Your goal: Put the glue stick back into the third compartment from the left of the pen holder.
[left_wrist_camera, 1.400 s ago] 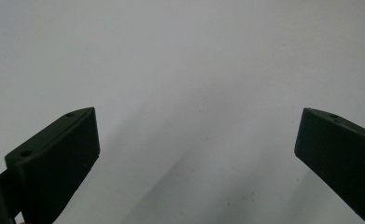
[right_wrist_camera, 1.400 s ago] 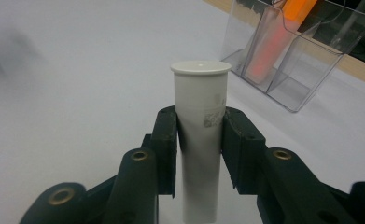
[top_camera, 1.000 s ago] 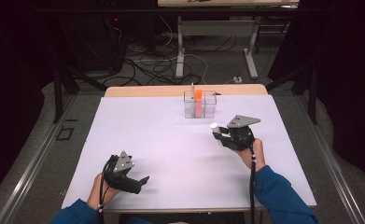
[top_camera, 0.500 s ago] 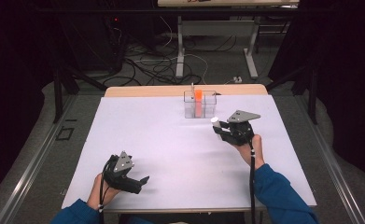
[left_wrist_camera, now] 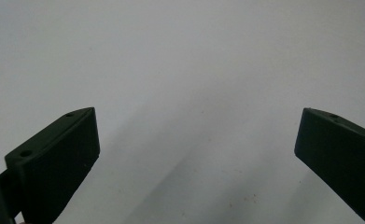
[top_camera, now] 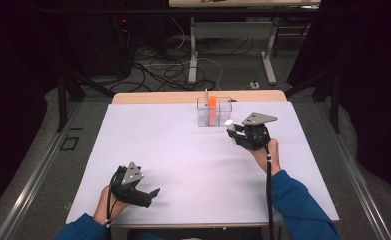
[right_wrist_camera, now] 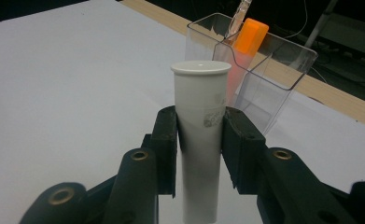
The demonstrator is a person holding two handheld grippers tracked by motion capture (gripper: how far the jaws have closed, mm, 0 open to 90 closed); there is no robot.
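White capped plastic tube held upright in the right gripper, just short of the clear bin

The white cylindrical plastic tube with a flat lid (right_wrist_camera: 200,126) looks light, stiff and smooth-walled — likely slippery, so the grip on its mid-body, below the lid's rim, seems the sound place to hold it; a small printed mark sits by one pad. The right gripper (right_wrist_camera: 200,140) has its fingers (right_wrist_camera: 167,144) closed partway, both pads pressing the tube's sides, the tube upright above the white worktop (top_camera: 173,150) and near the clear plastic two-compartment bin (right_wrist_camera: 283,70), which holds an orange-capped tube (right_wrist_camera: 250,35) and a thin pipette-like stick (right_wrist_camera: 238,16). In the high view the right hand (top_camera: 264,152) reaches forward, gripper (top_camera: 231,128) aimed at the bin. The left gripper (top_camera: 152,194) rests low at the worktop's near edge — its fingers (left_wrist_camera: 59,158) wide apart, empty.
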